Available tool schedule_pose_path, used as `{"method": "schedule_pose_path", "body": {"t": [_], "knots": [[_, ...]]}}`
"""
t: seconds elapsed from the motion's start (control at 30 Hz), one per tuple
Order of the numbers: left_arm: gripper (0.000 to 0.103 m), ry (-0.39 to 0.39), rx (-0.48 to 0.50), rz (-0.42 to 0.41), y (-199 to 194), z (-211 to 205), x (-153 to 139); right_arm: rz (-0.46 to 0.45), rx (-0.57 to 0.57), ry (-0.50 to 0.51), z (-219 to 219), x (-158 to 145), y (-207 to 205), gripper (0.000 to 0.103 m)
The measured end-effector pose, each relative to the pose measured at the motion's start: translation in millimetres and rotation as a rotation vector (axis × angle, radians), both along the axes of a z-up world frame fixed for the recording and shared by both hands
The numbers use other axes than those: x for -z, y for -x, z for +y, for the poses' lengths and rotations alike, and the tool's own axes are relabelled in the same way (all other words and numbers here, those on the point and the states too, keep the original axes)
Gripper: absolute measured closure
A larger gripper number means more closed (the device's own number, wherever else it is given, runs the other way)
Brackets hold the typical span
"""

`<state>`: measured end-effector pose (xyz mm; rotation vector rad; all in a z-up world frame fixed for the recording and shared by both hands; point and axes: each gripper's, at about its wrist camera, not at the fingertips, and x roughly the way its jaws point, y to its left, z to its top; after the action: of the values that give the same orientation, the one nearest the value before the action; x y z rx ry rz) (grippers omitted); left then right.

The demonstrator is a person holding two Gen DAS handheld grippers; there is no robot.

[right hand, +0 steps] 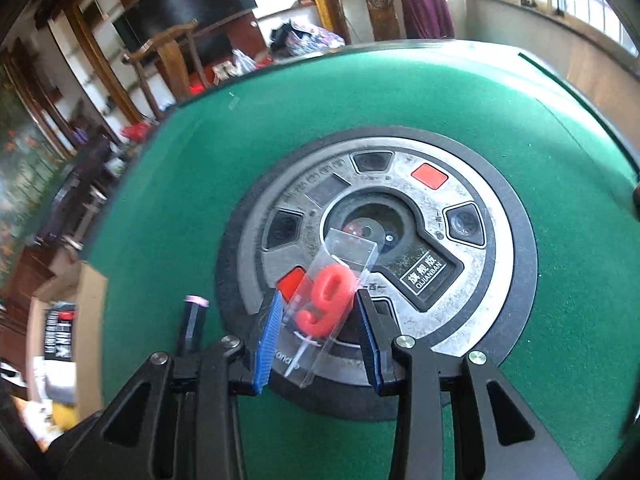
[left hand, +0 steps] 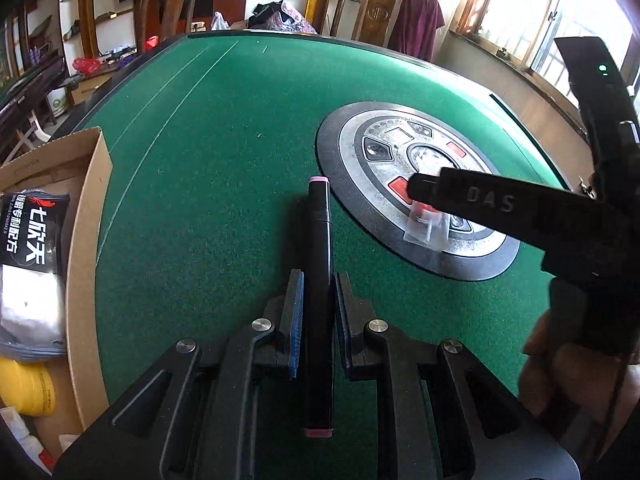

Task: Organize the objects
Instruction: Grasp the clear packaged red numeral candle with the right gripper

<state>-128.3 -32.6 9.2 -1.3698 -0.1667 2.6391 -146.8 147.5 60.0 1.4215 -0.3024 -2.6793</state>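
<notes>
While we hold one black two-finger gripper in each hand over the green felt mahjong table (left hand: 240, 128), each has a single item between its fingers. Our left gripper (left hand: 318, 280) is clamped tight on one black marker pen with pink end caps (left hand: 318, 264); the pen runs lengthwise between the blue pads, its far tip reaching just past them and its near cap back by the gripper body. Our right gripper (right hand: 318, 308) stands partly apart around one clear plastic sleeve holding a red candle shaped like the numeral nine (right hand: 328, 300). The sleeve sits tilted between the two blue pads (right hand: 266, 344), and we cannot tell whether they press on it. Beneath it lies the one round silver control panel (right hand: 472, 320) at the table's centre, where we count two red buttons, one of them partly hidden by the sleeve.

At the left edge of the table we see one open brown cardboard box (left hand: 90, 216). Inside it we count one black-and-white printed packet (left hand: 32, 248) and one yellow round container (left hand: 26, 388). From the left wrist view, the right gripper crosses in over the panel with the sleeve at its tip.
</notes>
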Motion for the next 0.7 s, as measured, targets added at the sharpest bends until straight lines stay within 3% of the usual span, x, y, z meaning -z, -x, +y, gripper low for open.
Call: {"method": "schedule_pose_path", "body": {"t": [0.1,0.13,0.27,0.5,0.7], "knots": [[0.089,-0.005,0.001,-0.001,-0.7,-1.5,-0.3,0.028,-0.013,-0.052,0.4,0.6,-1.6,0.06],[0.089,-0.007,0.001,-0.001,-1.1,-1.5,0.0,0.035,-0.023,-0.053,2.3,1.1,-3.1,0.068],[0.089,-0.005,0.004,0.005,-2.7,-2.0,-0.8,0.054,-0.082,0.005,19.4,1.3,-11.8,0.076],[0.089,0.0,0.005,0.014,-2.9,-1.6,-0.7,0.102,-0.124,0.067,47.6,-7.2,-43.8,0.077],[0.089,-0.001,-0.007,0.024,-3.7,-3.0,-2.1,0.123,-0.179,0.105,39.2,-14.3,-49.5,0.077]]}}
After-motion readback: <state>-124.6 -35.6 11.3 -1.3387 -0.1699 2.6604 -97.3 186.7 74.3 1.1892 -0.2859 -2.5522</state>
